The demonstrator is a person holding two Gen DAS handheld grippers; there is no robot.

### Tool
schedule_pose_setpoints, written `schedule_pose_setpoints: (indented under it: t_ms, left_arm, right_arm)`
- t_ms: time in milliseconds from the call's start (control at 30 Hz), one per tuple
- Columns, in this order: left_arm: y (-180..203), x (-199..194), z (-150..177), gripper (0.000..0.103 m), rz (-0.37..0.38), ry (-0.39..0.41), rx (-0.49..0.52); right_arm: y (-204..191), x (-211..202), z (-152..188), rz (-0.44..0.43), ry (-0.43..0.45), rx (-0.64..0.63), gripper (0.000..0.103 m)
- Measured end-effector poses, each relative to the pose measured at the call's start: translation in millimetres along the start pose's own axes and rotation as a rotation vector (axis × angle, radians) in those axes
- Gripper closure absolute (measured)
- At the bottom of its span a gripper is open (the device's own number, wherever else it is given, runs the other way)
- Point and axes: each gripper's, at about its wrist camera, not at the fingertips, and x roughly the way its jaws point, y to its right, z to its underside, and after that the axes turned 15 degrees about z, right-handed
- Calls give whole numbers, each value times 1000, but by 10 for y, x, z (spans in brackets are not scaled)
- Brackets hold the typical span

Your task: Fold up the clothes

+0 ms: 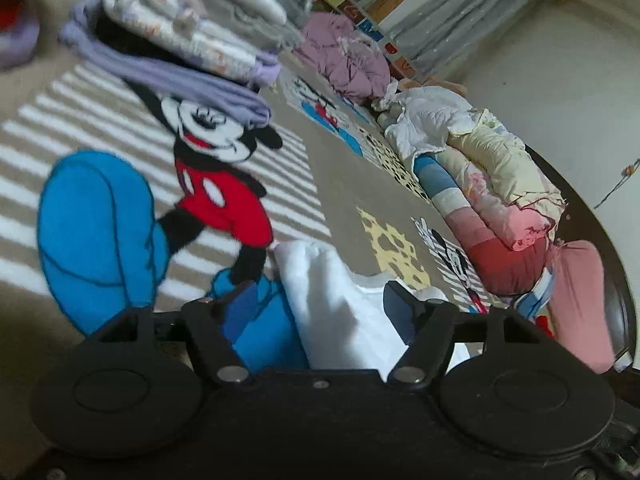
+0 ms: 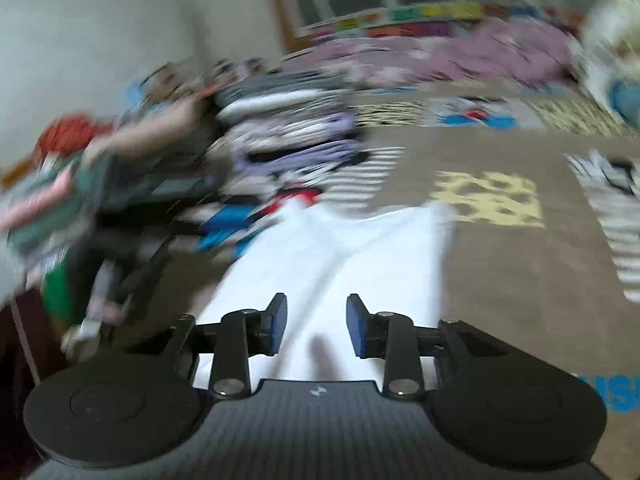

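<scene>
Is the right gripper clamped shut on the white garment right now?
No. The right gripper stands open, its blue pads apart, with the white garment lying spread on the carpet between and beyond them.

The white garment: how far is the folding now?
Done: a folded stack sits on the rug. In hand: the white garment lies between both open grippers, left and right, unclamped. Left: folding it and stacking it.

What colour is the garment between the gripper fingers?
White garment; clearest in the left wrist view.
</scene>
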Motion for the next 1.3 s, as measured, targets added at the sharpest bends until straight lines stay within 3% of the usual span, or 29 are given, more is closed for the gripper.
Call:
schedule_pose_setpoints:
  t_ms: [100, 300, 733, 867, 900, 933, 967, 1033, 1133, 1300]
  left_arm:
    - [-86, 59, -5, 33, -2, -24, -21]
    - [-197, 132, -67, 33, 36, -47, -43]
    - [-323, 377, -188, 33, 142, -118, -13]
    - [-283, 457, -177, 34, 130, -129, 15]
    - [-272, 471, -175, 35, 124, -129, 22]
    - [-262, 478, -170, 42, 113, -130, 31]
    - [-255, 483, -164, 58, 100, -131, 33]
    - [-228, 484, -145, 73, 96, -132, 55]
    - [-141, 426, -125, 79, 132, -106, 109]
    - [126, 265, -74, 79, 187, -29, 236]
  right_arm:
    - [445, 287, -85, -56, -30, 164, 50]
    - [997, 927, -168, -182, -100, 338, 45]
    - [1332, 1798, -407, -409, -219, 369, 41]
    - [1311, 1948, -474, -459, -245, 347, 47]
    - [1297, 1983, -481, -461, -252, 337, 53]
    - [1295, 2001, -479, -462, -257, 336, 60]
    - [1293, 2020, -477, -462, -262, 335, 65]
    - [1266, 2017, -474, -439, -259, 320, 73]
    - [1214, 1909, -492, -429, -209, 279, 79]
    - [1096, 1535, -569, -404, -53, 175, 81]
